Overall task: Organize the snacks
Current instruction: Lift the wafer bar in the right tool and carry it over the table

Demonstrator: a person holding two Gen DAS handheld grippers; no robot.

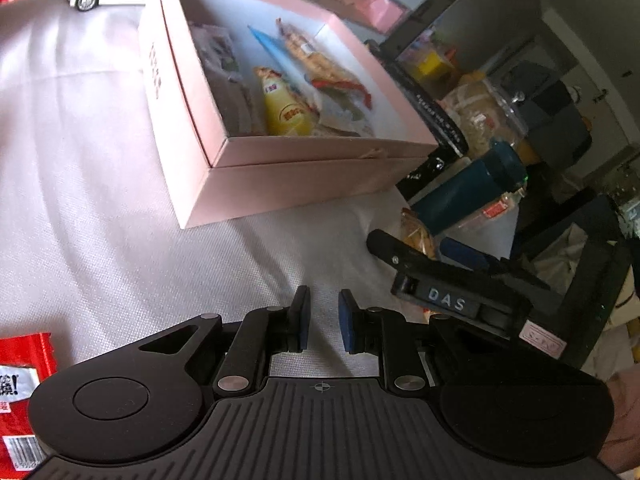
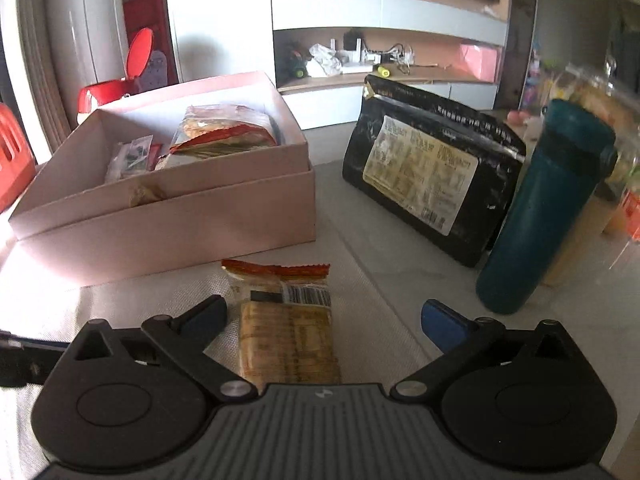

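Left wrist view: the left claw [image 1: 324, 316] hovers over the white worktop [image 1: 100, 200], fingers narrowly parted, gripping nothing. The pink box [image 1: 296, 176] of snacks sits at twelve o'clock. Right wrist view: the right claw [image 2: 324, 320] is spread wide around a cracker packet [image 2: 286, 320] lying on the worktop, box [image 2: 172, 220] at eleven o'clock, teal bottle [image 2: 536, 216] at two.
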